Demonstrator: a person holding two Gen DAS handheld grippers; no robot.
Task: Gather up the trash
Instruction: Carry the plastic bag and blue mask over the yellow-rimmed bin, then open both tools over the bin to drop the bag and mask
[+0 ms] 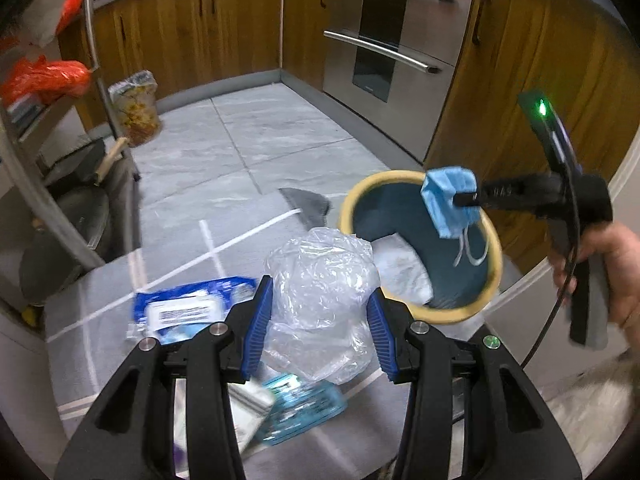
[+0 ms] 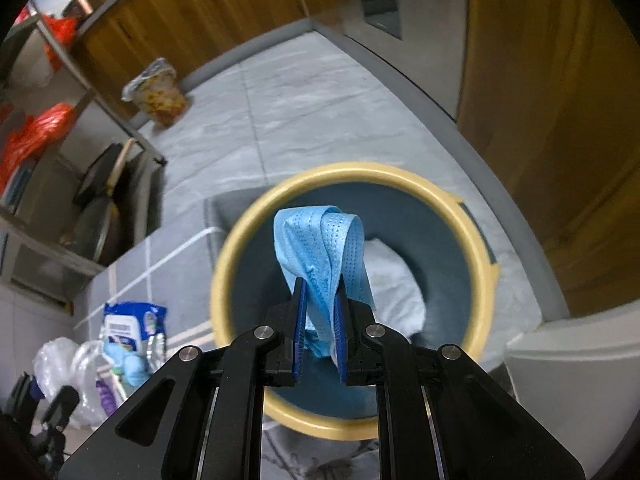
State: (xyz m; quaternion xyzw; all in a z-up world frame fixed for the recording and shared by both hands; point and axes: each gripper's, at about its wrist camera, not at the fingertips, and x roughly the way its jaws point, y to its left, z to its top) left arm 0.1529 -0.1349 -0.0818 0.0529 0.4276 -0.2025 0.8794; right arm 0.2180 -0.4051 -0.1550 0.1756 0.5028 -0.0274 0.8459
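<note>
My right gripper [image 2: 320, 312] is shut on a blue face mask [image 2: 324, 248] and holds it over the yellow-rimmed blue bin [image 2: 476, 236]; the mask [image 1: 450, 204] and bin [image 1: 492, 240] also show in the left wrist view. White crumpled trash [image 2: 396, 284] lies inside the bin. My left gripper [image 1: 320, 320] is open, its blue pads either side of a crumpled clear plastic bag [image 1: 320, 300] on the grey mat. A blue-white wipes packet [image 1: 188, 312] lies left of the bag and a teal wrapper [image 1: 300, 404] below it.
Grey mat with white lines [image 1: 180, 252] covers the floor patch. A metal rack [image 1: 52, 200] with pans and red bags stands left. A printed bag [image 1: 136, 108] leans by the wooden cabinets. A steel oven [image 1: 392, 40] is at the back.
</note>
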